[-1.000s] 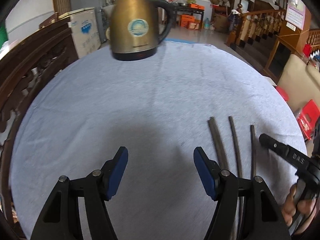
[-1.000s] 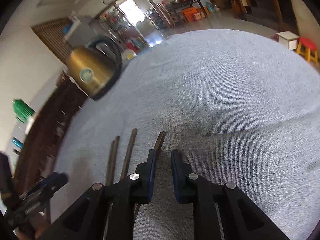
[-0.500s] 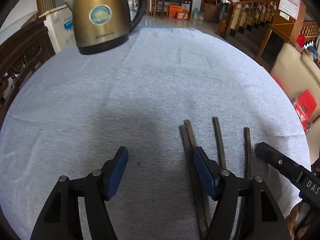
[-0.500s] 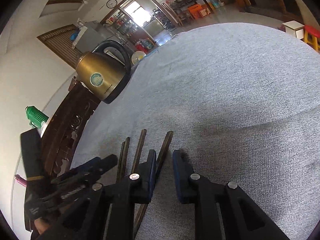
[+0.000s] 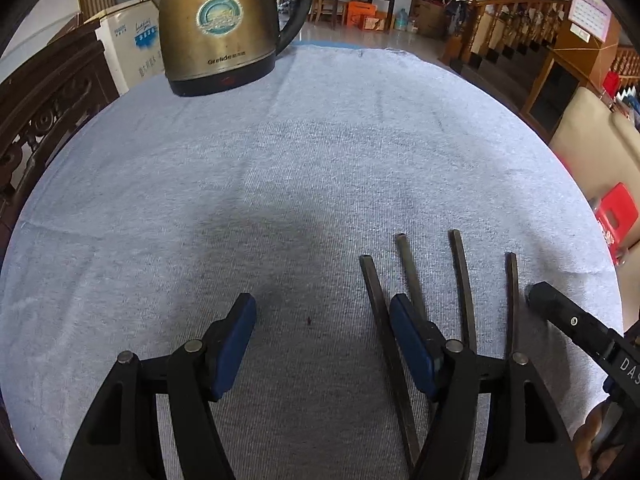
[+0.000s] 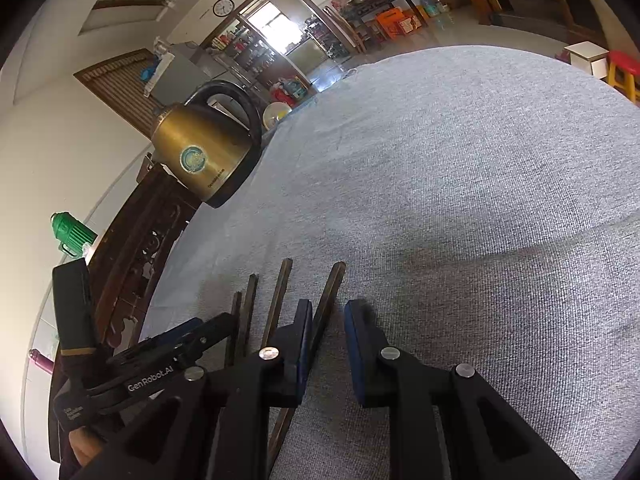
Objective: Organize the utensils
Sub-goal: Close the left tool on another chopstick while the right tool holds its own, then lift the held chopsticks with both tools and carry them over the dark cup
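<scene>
Several dark wooden chopsticks [image 5: 460, 272] lie side by side on the grey tablecloth [image 5: 280, 140], pointing away from me. My left gripper [image 5: 322, 304] hovers low over their left side, its jaws opening. The leftmost chopstick [image 5: 374, 292] lies just inside its right finger [image 5: 412, 344], and no pad touches it. My right gripper [image 6: 329, 308] stands open by a narrow gap at the right end of the chopsticks [image 6: 280, 292]. The rightmost chopstick [image 6: 334, 280] runs under its left finger [image 6: 300, 340], and only cloth shows between the pads. A finger of the right gripper [image 5: 560, 316] shows beside the rightmost chopstick.
A brass electric kettle [image 5: 216, 28] stands at the far left of the table. A carved wooden chair back [image 5: 40, 112] lines the left edge. A red stool [image 5: 616, 208] stands beyond the right edge. A green flask [image 6: 72, 234] sits behind the chair.
My left gripper has moved right and down toward the chopsticks; the leftmost one now lies inside its right finger. It has come into the right wrist view. The right gripper has stayed put.
</scene>
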Demonstrator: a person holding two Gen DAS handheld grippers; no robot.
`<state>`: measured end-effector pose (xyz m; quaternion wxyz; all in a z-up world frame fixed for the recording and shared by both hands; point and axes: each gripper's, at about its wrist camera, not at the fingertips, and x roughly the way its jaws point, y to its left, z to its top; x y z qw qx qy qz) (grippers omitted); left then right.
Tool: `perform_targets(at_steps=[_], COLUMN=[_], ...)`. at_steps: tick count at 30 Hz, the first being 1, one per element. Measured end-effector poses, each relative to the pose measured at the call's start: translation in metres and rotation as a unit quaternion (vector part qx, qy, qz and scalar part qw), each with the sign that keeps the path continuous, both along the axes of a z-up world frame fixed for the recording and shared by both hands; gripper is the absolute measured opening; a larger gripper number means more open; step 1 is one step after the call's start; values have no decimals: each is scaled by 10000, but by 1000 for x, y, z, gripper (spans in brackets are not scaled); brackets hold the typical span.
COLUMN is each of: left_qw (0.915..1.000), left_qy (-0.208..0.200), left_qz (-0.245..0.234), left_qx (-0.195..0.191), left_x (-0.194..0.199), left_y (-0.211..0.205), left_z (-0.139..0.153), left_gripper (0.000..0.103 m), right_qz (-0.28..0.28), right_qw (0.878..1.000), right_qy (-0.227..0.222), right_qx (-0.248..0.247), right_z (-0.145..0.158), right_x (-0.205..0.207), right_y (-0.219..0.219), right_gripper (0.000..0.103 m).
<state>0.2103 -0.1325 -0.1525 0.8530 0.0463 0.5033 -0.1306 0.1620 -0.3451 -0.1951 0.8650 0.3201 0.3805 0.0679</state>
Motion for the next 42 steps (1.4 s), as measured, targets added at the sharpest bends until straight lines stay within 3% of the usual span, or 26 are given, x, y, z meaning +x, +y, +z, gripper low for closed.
perform_targets(at_steps=[9, 12, 14, 17, 22, 25, 27, 30, 33, 35, 37, 42], left_qw=[9997, 9995, 9992, 9990, 9985, 9977, 9975, 9959, 9959, 9965, 9968, 9980], left_qy=[-3, -67, -60, 5, 131, 217, 301, 473, 375, 311, 427, 232], left_qz=[3, -197, -340, -444, -540, -639, -639, -769, -813, -753, -677, -586], left_qx=[264, 234, 207, 52, 23, -1, 33, -79, 80, 190, 16, -33], left_x=[12, 14, 15, 17, 14, 9, 9, 7, -1, -3, 0, -18], left_y=[-15, -18, -18, -9, 12, 15, 17, 17, 13, 14, 20, 39], left_z=[-5, -2, -1, 0, 1, 1, 1, 3, 3, 3, 2, 22], left_gripper=[69, 43, 18, 10, 6, 6, 6, 22, 25, 5, 5, 5], right_qz=[8, 103, 190, 214, 553, 739, 832, 848, 875, 787, 681, 537], right_qw=[9999, 9987, 9971, 9909, 9601, 9341, 9254, 9352, 9525, 9654, 9756, 9805], right_qy=[115, 277, 500, 937, 1482, 1502, 1472, 1416, 1295, 1165, 867, 264], right_qx=[-124, -413, -535, -948, -2306, -3152, -3392, -3133, -2614, -2197, -1900, -1874], right_z=[1, 6, 10, 18, 27, 27, 27, 28, 29, 32, 43, 76], right_x=[4, 11, 20, 36, 59, 64, 65, 64, 54, 43, 29, -5], right_y=[3, 12, 17, 27, 63, 86, 94, 89, 74, 61, 52, 34], right_gripper=[21, 21, 20, 20, 21, 18, 12, 7, 7, 7, 7, 7])
